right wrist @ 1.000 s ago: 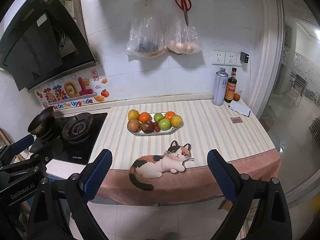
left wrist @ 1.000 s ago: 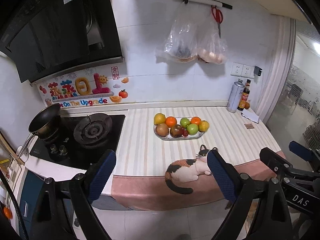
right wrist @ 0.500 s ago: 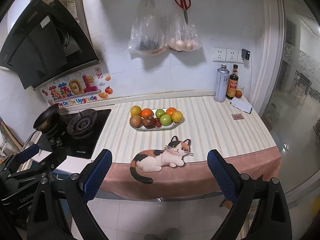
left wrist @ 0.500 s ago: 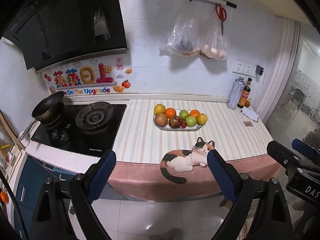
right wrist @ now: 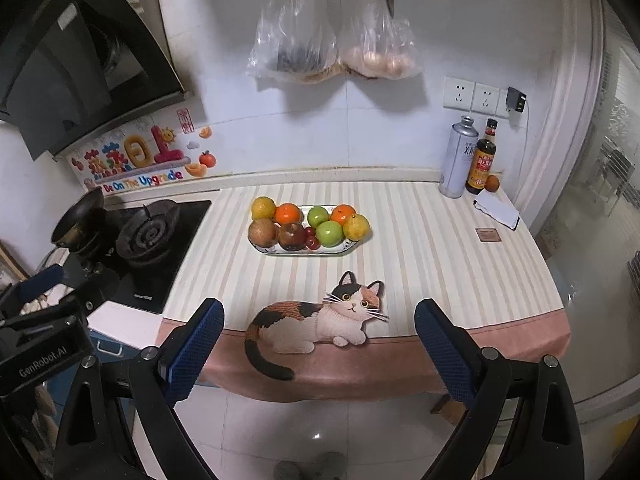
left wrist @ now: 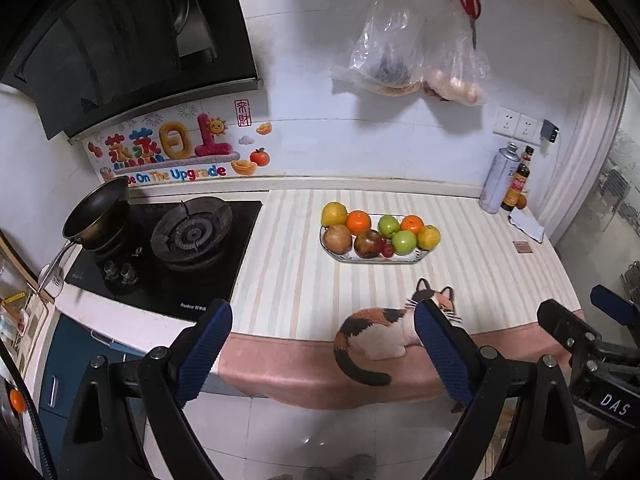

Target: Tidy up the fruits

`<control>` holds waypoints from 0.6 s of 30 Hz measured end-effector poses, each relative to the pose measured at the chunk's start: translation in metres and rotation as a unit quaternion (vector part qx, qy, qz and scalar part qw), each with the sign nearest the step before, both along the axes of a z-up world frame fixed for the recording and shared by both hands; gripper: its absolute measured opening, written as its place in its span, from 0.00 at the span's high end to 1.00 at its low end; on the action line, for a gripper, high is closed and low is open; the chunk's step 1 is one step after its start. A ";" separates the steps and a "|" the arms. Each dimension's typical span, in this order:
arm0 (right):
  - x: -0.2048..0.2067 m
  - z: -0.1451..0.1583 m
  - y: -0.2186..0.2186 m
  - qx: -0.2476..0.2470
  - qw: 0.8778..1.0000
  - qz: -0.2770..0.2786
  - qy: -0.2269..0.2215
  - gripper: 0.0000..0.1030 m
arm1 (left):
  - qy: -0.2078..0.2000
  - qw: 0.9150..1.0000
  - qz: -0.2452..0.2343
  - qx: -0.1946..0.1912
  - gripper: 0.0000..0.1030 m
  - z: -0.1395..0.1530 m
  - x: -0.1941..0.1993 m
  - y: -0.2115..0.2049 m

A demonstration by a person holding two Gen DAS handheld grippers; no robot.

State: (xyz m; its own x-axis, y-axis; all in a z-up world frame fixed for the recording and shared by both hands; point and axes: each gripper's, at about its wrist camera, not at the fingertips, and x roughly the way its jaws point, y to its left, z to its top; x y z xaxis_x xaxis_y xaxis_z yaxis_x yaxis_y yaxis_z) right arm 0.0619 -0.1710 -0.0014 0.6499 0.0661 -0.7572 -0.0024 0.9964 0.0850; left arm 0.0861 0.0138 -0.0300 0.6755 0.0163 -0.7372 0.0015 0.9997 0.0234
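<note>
fruits sit heaped in one tray, well ahead of left gripper and right gripper, both wide apart and empty, seemingly ready for picking.

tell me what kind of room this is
Most likely a home kitchen: a gas hob with a frying pan under a black range hood, and a striped counter carrying a fruit plate and sauce bottles.
</note>
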 end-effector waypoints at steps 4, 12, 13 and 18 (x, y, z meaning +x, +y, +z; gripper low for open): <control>0.022 -0.013 -0.002 0.002 1.000 -0.005 0.016 0.05 | 0.013 1.000 0.000 0.009 0.10 -0.008 0.020 0.000; 0.043 -0.024 -0.005 0.002 0.999 -0.010 0.032 0.05 | 0.036 0.999 -0.001 0.010 0.10 -0.024 0.042 0.000; 0.043 -0.024 -0.005 0.000 0.999 -0.010 0.032 0.05 | 0.037 0.999 -0.001 0.009 0.10 -0.024 0.044 -0.001; 0.046 -0.026 -0.006 -0.002 0.999 -0.009 0.031 0.05 | 0.041 0.999 -0.004 0.008 0.10 -0.026 0.049 -0.002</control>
